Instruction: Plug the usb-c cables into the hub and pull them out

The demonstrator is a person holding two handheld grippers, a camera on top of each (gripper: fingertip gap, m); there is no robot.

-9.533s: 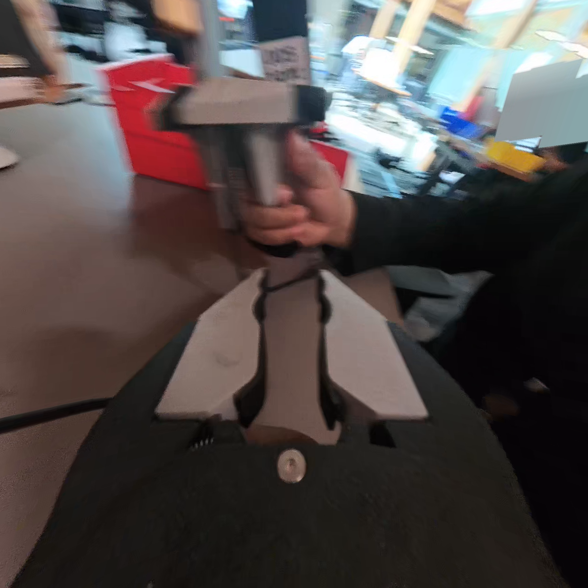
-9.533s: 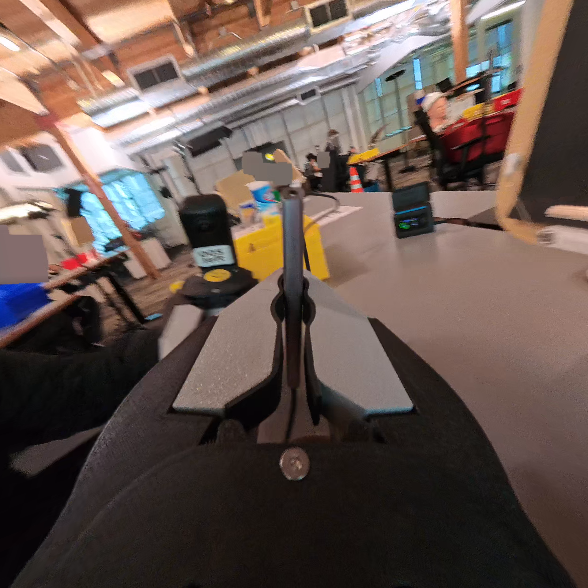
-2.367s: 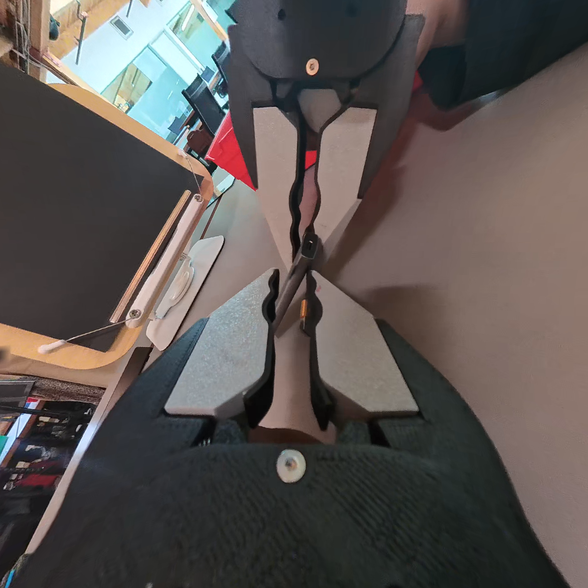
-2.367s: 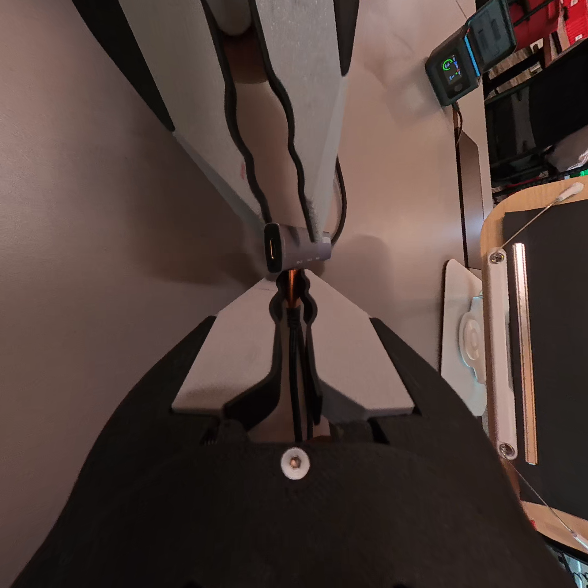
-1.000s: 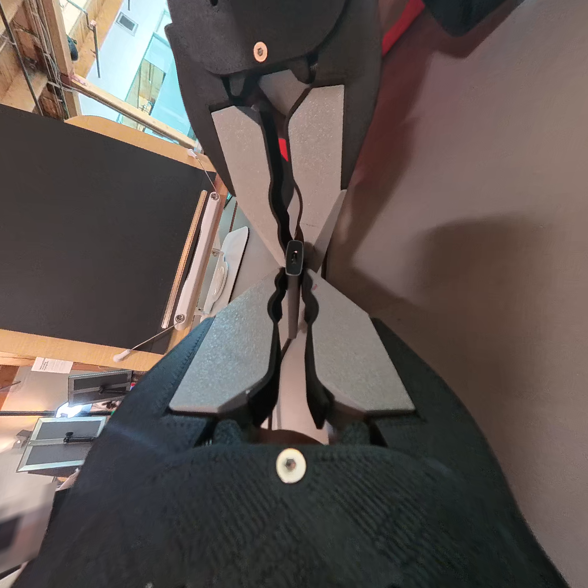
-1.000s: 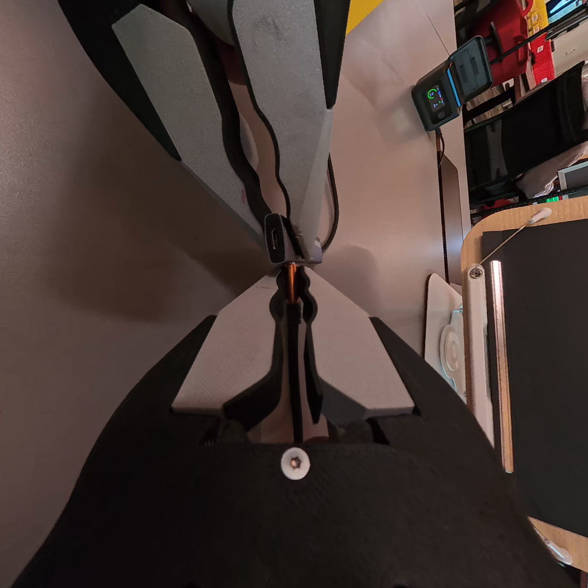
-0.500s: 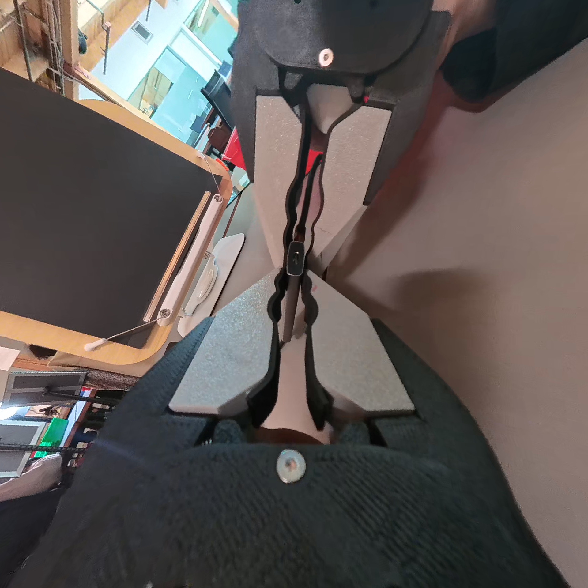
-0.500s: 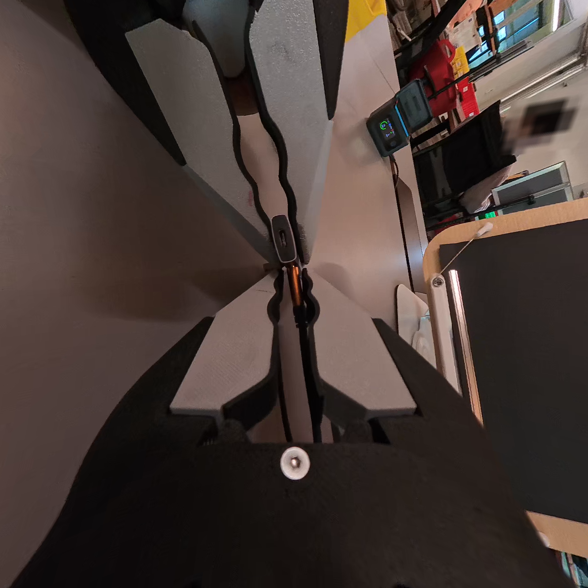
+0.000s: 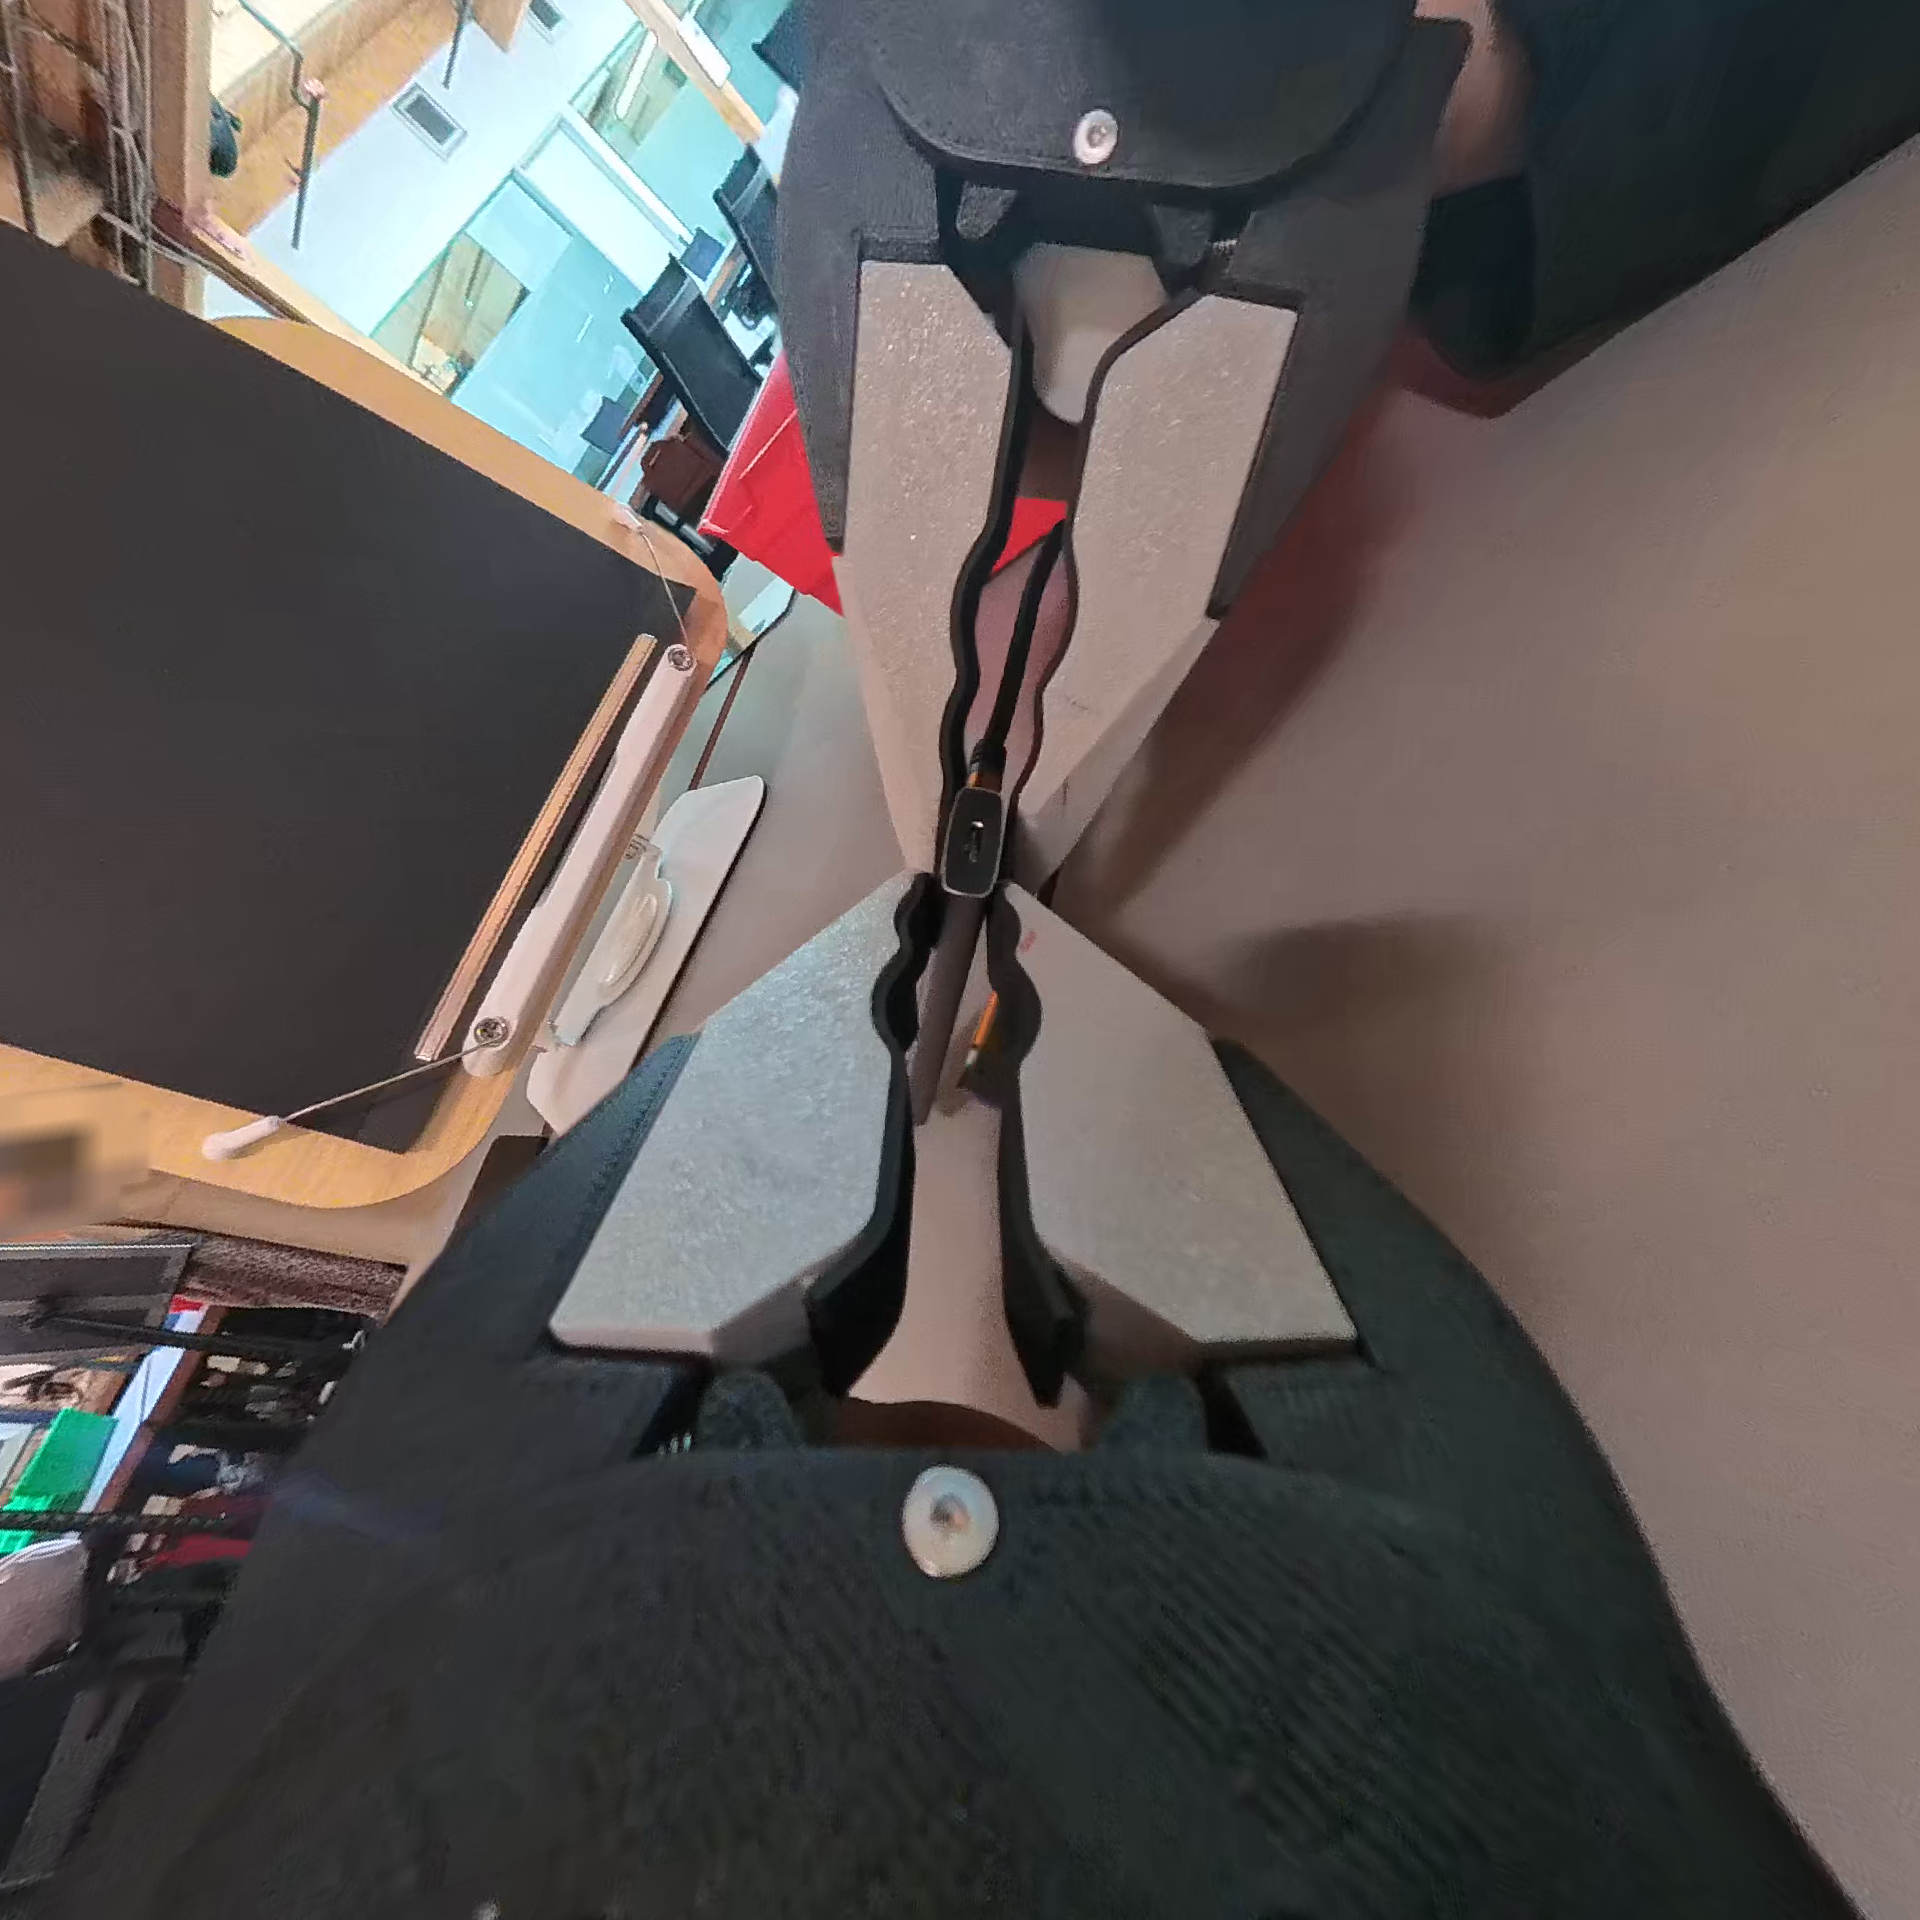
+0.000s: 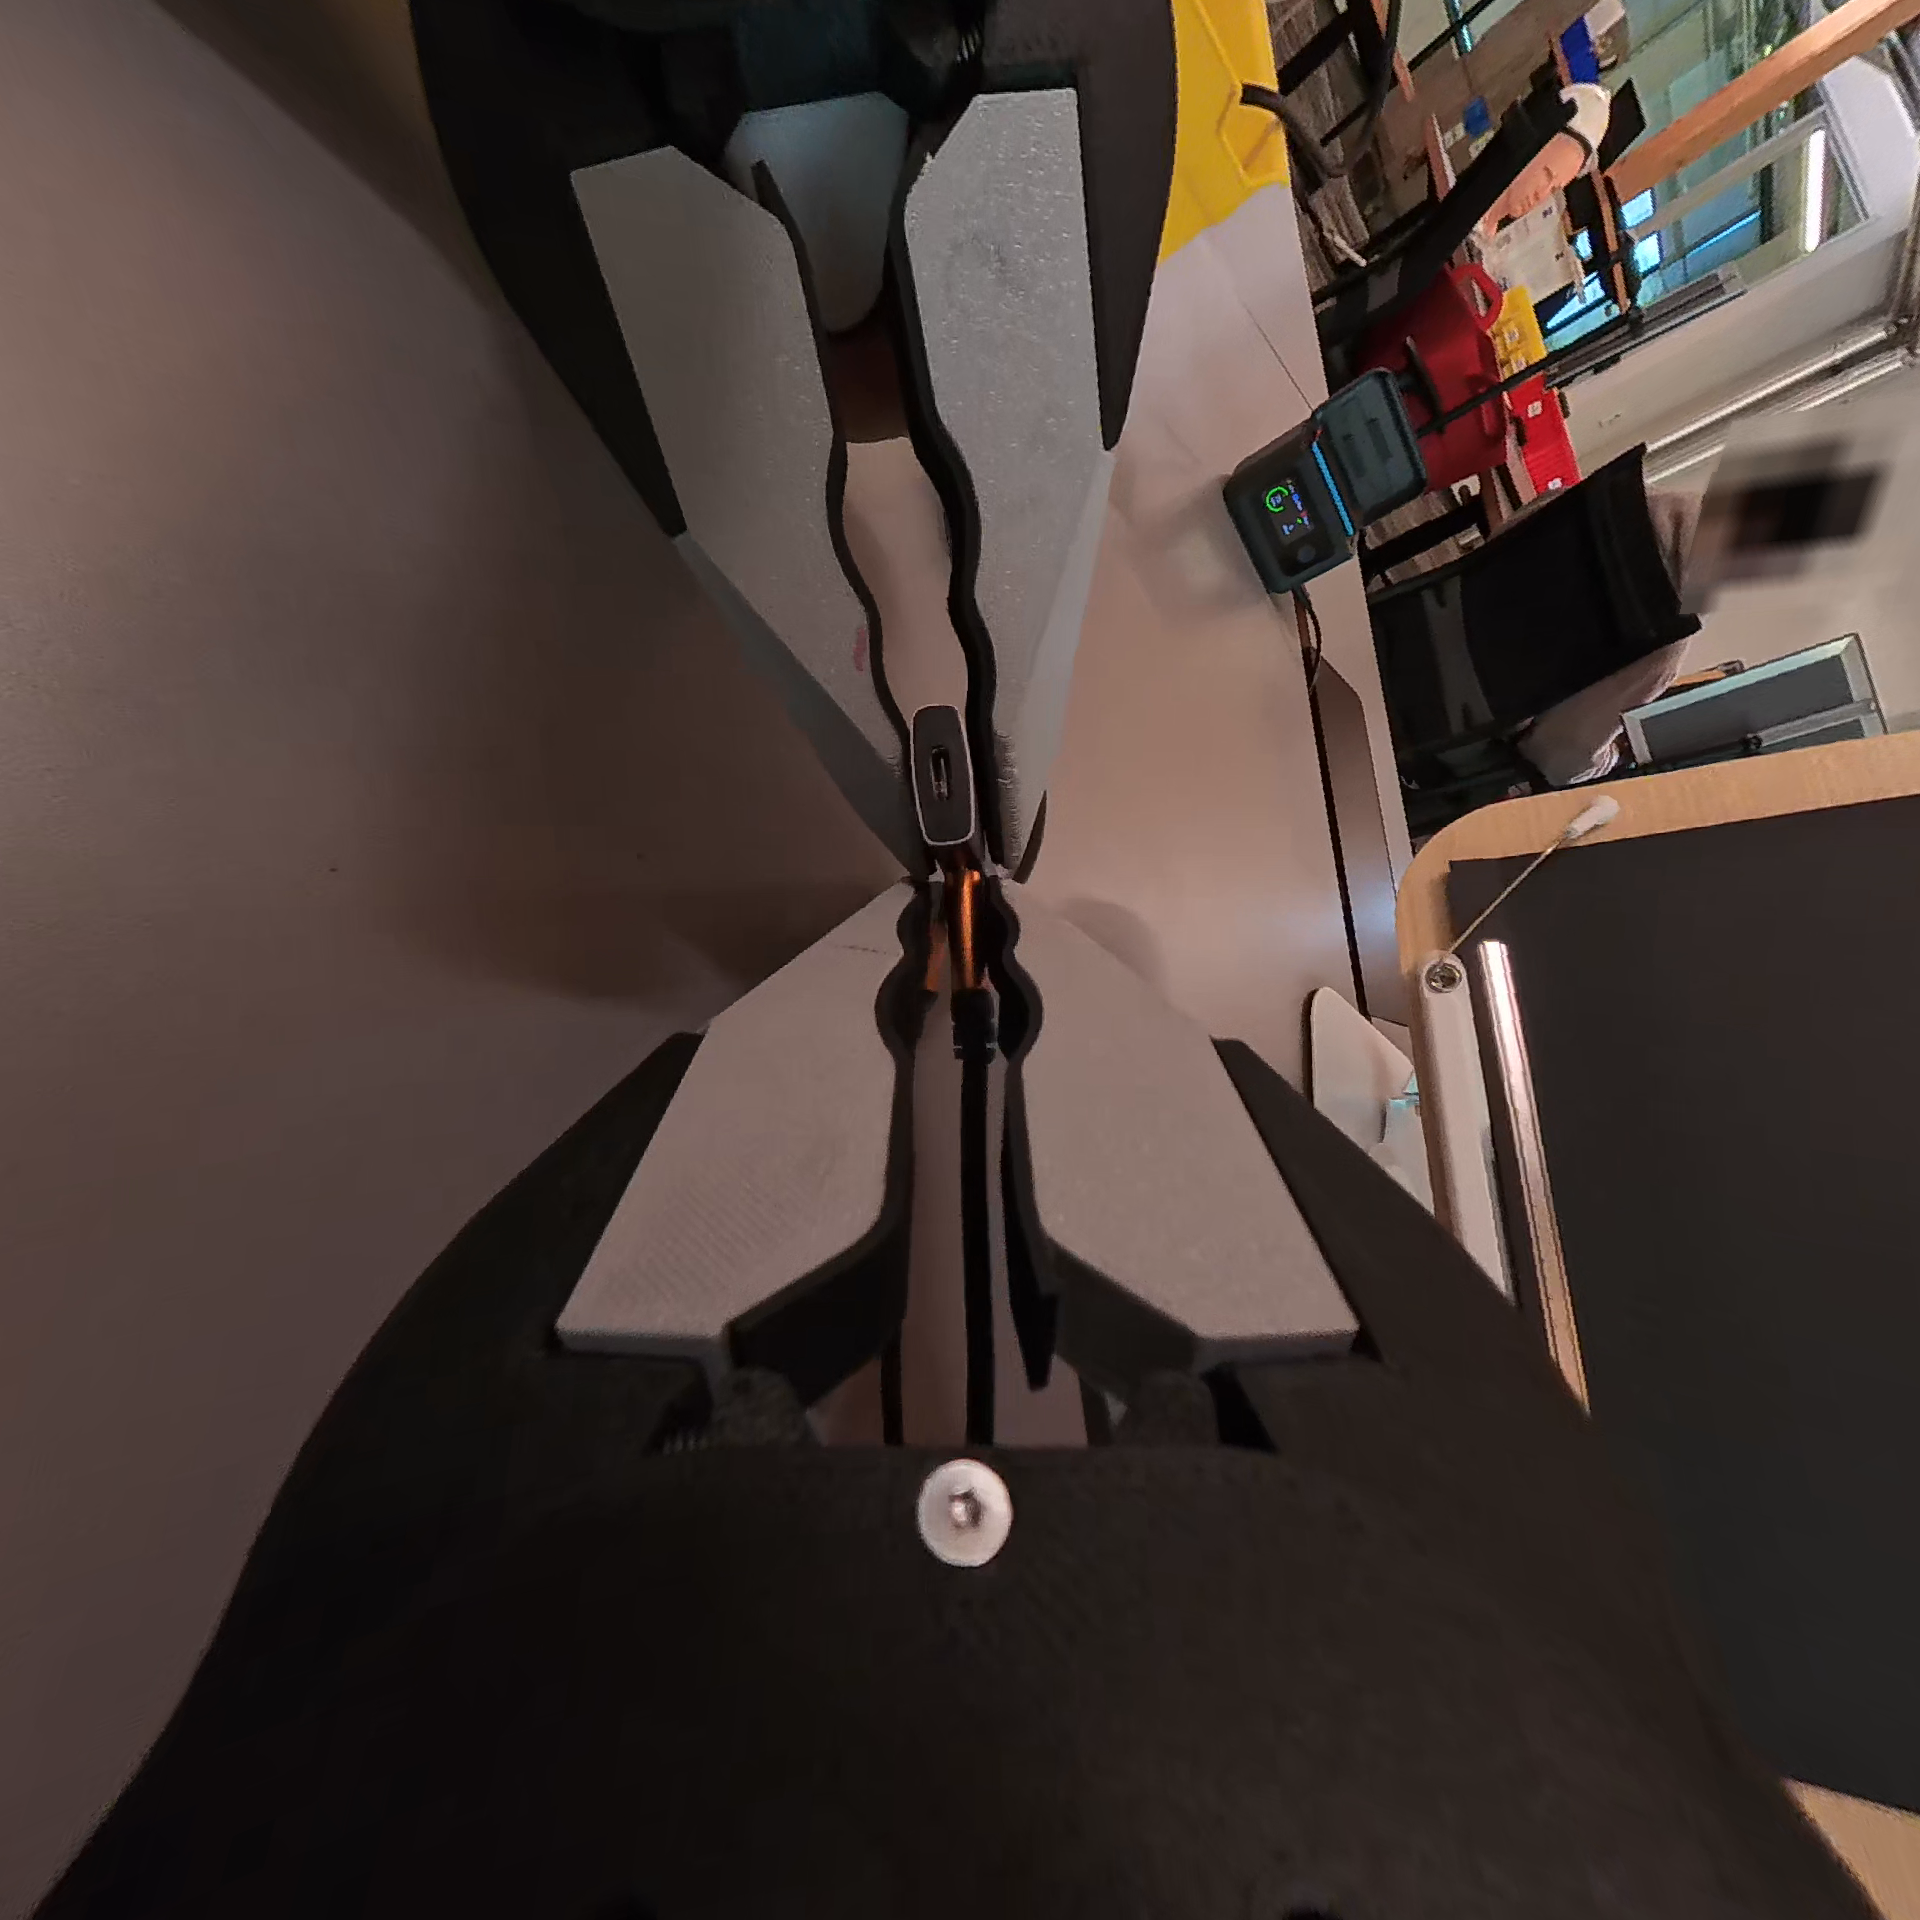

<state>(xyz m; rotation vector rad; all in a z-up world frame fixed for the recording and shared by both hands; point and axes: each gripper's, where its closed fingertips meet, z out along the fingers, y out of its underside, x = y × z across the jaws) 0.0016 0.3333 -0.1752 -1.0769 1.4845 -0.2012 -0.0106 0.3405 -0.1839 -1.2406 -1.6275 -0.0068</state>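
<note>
My left gripper [image 9: 956, 904] is shut on a thin grey hub [image 9: 940, 997]. The hub's metal-rimmed face with a port [image 9: 971, 852] sticks out past the tips. My right gripper [image 10: 956, 894] is shut on the orange USB-C plug [image 10: 961, 935] of a black cable [image 10: 975, 1195]. The two grippers meet tip to tip above the table. The plug's tip meets the hub [image 10: 940, 774]; how deep it sits is hidden. In the left wrist view the cable [image 9: 1013, 665] runs back between the right gripper's fingers [image 9: 914, 540].
A grey table [image 9: 1558, 935] lies under both grippers. A black board in a wooden frame [image 9: 260, 675] stands beside them and also shows in the right wrist view [image 10: 1714, 1143]. A white flat object [image 9: 665, 894] lies by the board. A small lit device [image 10: 1320, 488] sits farther off. The tips of both grippers are at nearly the same place.
The right gripper has swung from a slanted approach into a straight line with the left one. Both stay shut and tip to tip. The hub's ported face has turned more towards the right camera.
</note>
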